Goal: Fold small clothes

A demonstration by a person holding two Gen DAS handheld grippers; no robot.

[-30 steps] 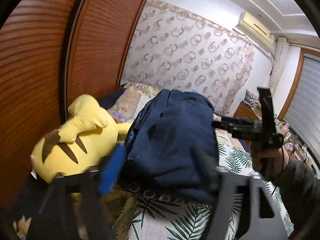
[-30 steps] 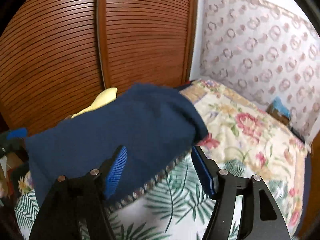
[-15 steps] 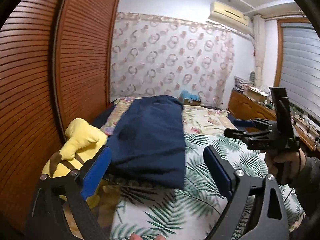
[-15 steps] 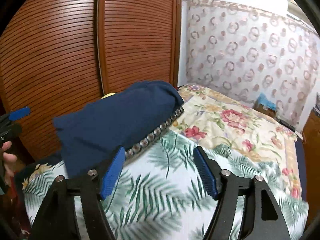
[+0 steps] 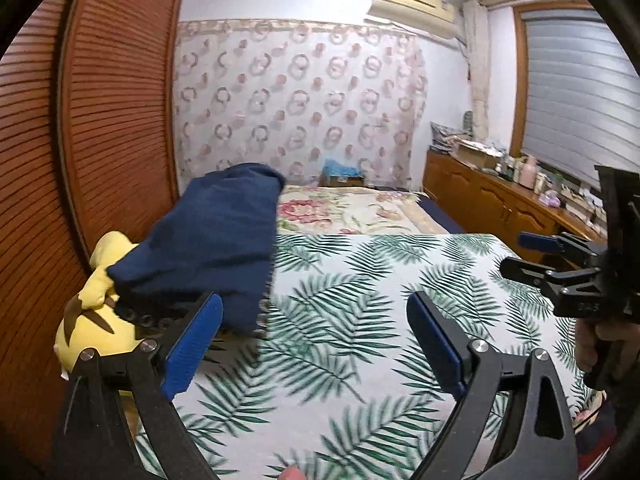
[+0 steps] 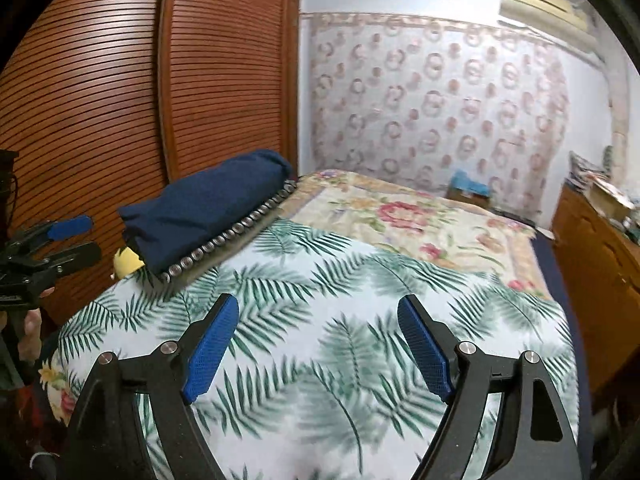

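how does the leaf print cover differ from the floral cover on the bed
The leaf print cover shows green fronds on white; the floral cover shows pink and red blooms on cream. The leaf print cover lies at the near end of the bed, under both tools; the floral cover lies at the far end, toward the curtain. The folded navy garment borders both along the wardrobe side. Both lie spread flat.

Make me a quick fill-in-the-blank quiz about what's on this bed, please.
1. The folded garment is dark ____.
2. It lies partly on a ____ plush toy.
3. The bedspread in front shows green ____.
4. Between the left gripper's pads is ____.

Missing: blue; yellow; leaves; nothing
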